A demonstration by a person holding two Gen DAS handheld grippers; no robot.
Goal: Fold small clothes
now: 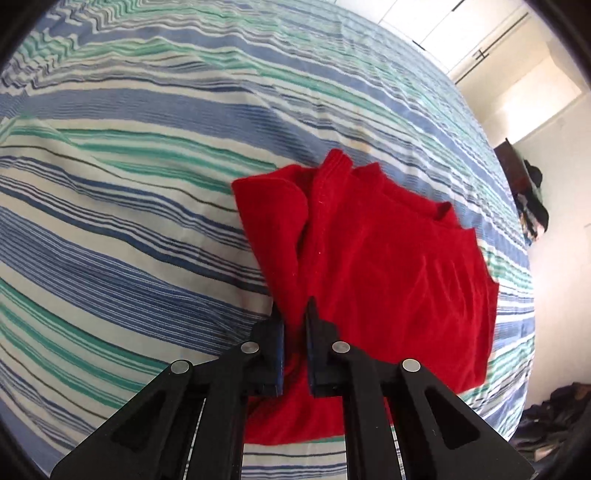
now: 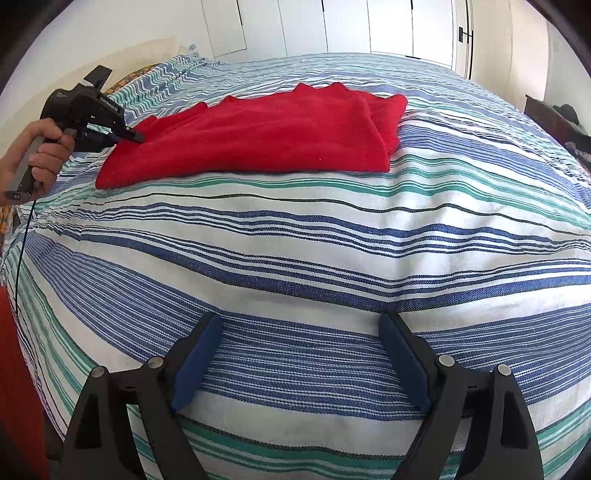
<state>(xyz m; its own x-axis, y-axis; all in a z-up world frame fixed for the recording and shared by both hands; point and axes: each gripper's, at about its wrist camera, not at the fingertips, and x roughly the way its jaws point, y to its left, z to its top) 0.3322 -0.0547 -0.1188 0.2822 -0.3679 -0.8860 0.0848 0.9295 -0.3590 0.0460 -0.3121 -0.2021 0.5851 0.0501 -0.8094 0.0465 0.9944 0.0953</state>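
Observation:
A red garment (image 1: 388, 266) lies partly folded on the striped bedspread (image 1: 129, 221). My left gripper (image 1: 294, 314) is shut on the near edge of the red garment, with cloth pinched between its pads. In the right wrist view the red garment (image 2: 258, 136) lies flat at the far side of the bed, and the left gripper (image 2: 129, 136) grips its left edge, held by a hand (image 2: 44, 155). My right gripper (image 2: 301, 325) is open and empty, low over the bedspread (image 2: 295, 240), well short of the garment.
White wardrobe doors (image 2: 332, 26) stand behind the bed. A dark piece of furniture with clothes (image 1: 528, 192) stands by the right wall. Dark clothes (image 1: 554, 417) lie on the floor at the bed's right side. A cable (image 2: 20, 254) hangs from the left gripper.

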